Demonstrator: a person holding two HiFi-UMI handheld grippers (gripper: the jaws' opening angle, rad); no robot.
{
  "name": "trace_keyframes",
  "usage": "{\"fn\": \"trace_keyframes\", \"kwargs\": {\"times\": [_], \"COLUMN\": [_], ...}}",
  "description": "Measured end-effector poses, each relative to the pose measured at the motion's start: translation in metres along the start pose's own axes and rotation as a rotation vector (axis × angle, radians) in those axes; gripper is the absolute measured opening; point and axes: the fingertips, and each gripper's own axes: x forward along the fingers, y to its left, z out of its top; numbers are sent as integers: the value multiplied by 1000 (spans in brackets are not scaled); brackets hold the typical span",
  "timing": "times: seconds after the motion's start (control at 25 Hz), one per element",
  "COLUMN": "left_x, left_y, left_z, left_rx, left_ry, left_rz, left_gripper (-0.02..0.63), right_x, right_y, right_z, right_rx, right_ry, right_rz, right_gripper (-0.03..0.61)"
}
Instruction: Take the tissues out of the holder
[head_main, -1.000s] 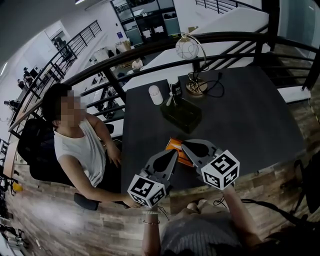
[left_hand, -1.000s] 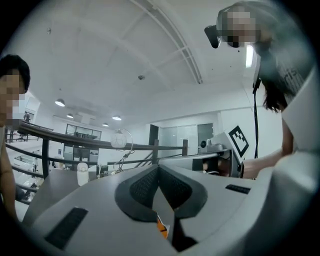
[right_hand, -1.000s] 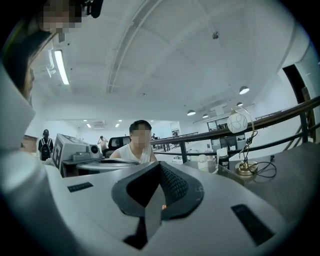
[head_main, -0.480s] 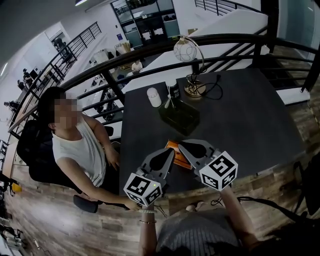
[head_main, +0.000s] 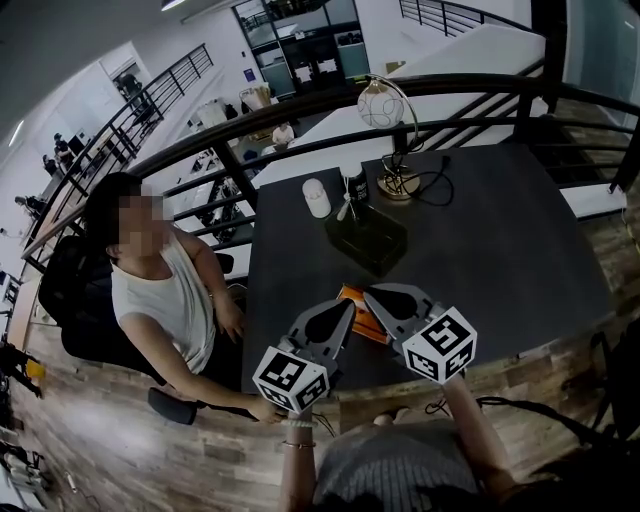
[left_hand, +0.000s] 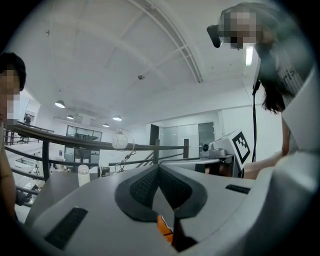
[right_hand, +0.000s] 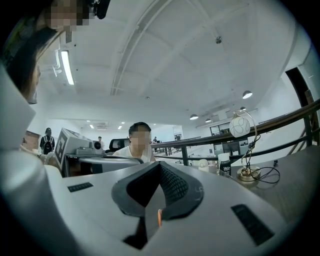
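Note:
The tissue holder (head_main: 366, 238) is a dark box near the middle of the dark table (head_main: 500, 250), with a bit of white tissue (head_main: 347, 207) sticking up at its far left end. My left gripper (head_main: 347, 305) and right gripper (head_main: 372, 293) hover side by side over the table's near edge, well short of the holder. Both are shut with nothing between the jaws. In the left gripper view the left gripper's (left_hand: 159, 167) jaws meet in a point, and so do the right gripper's (right_hand: 160, 164) in its own view. Neither gripper view shows the holder.
An orange packet (head_main: 360, 312) lies on the table under the gripper tips. Behind the holder stand a white bottle (head_main: 316, 197), a dark bottle with a white cap (head_main: 355, 183) and a globe lamp (head_main: 385, 105) with its cord. A person (head_main: 160, 290) sits at the table's left side.
The head view has shifted slightly. Both grippers stay in the same place over the table's near edge, still shut.

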Motion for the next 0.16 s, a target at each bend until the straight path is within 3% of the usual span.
{"fn": "trace_keyframes", "kwargs": {"times": [0.16], "left_x": [1], "left_y": [0], "left_z": [3], "left_rx": [0], "left_ry": [0], "left_rz": [-1], "left_gripper": [8], "right_x": [-1], "right_y": [-2], "right_z": [0], "right_rx": [0], "right_ry": [2], "right_rz": [-1], "right_gripper": [12]}}
